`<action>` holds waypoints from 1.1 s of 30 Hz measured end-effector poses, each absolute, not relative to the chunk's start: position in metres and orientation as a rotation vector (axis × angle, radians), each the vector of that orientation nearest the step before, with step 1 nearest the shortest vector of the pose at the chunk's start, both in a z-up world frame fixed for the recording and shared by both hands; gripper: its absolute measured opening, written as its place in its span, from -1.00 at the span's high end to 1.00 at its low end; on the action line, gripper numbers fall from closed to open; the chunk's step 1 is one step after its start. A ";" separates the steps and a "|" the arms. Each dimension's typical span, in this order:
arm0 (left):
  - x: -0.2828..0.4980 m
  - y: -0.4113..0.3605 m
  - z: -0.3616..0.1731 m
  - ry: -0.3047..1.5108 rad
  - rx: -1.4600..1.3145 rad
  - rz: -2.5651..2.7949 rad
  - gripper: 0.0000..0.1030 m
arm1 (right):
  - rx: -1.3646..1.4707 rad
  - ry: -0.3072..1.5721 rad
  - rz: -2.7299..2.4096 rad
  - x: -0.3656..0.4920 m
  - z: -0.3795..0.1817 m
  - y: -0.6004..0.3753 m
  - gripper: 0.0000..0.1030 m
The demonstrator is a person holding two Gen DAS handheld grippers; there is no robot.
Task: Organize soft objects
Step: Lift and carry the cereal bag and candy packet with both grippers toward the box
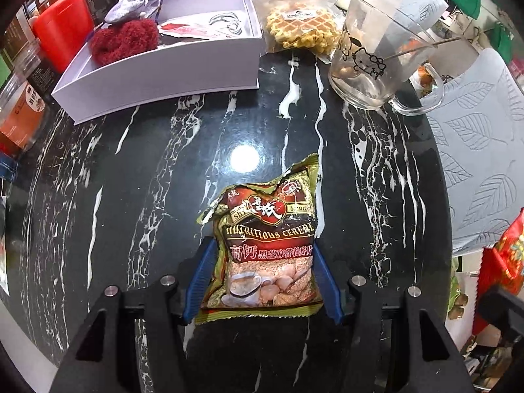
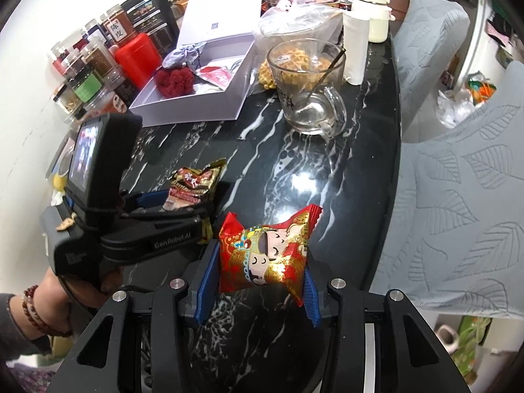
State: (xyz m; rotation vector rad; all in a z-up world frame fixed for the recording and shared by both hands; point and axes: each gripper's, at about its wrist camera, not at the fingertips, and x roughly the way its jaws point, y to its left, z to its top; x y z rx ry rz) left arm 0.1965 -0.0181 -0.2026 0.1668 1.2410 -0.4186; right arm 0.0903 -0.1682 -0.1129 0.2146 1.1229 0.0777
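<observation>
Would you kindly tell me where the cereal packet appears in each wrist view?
Left wrist: cereal packet low centre, between that gripper's blue jaws.
Right wrist: cereal packet left of centre, above the red packet.
Shared landmark: glass mug.

- My left gripper (image 2: 183,203) hides most of the cereal packet (image 2: 193,186) in the right wrist view.
- I see the red packet (image 1: 504,255) cut off at the left wrist view's right edge.
- The jar labels (image 2: 95,75) are too small to read.

The box (image 1: 157,65) lies left of the waffle (image 1: 303,28) and mug (image 1: 370,62), behind the cereal packet (image 1: 265,245).
</observation>
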 end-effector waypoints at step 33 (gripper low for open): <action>0.187 -0.031 -0.215 1.195 0.243 -0.412 0.10 | 0.212 1.140 0.091 0.086 -0.119 -0.167 0.14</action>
